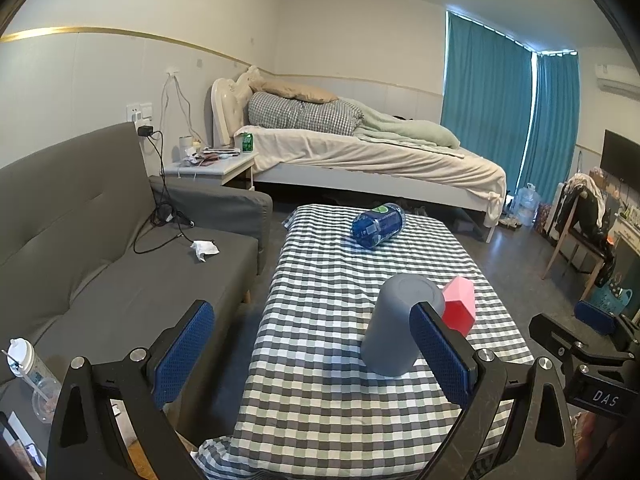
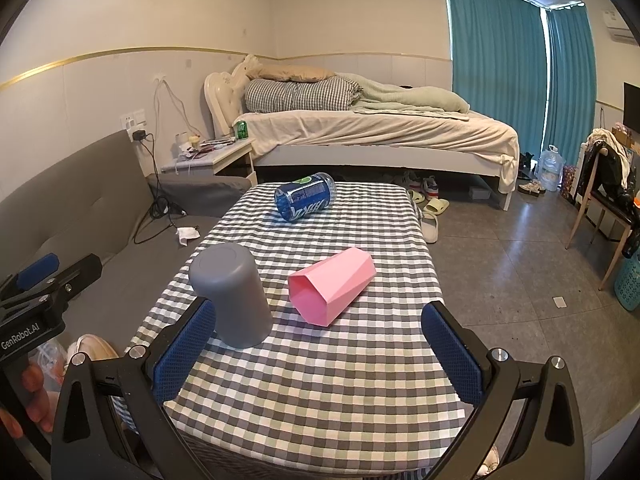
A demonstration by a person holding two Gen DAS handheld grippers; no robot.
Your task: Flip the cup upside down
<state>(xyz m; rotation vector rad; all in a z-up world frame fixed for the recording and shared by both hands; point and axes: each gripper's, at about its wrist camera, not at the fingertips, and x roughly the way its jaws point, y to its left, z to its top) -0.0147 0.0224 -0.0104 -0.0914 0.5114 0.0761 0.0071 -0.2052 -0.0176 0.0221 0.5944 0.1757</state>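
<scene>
checked tablecloth (image 2: 320, 380) on low table, grey cup (image 2: 232, 296) upside down at near left, smooth, rim hidden, pink cup (image 2: 332, 290) lying beside it, left gripper (image 1: 312, 344) and right gripper (image 2: 320, 344) both spread wide, empty

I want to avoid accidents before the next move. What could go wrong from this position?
1. The pink cup lies on its side beside the upside-down grey cup; the open right gripper reaching for it might bump the grey one.
2. The pink cup could roll when touched.
3. The checked cloth could drag and disturb the blue bottle lying on its side.
</scene>
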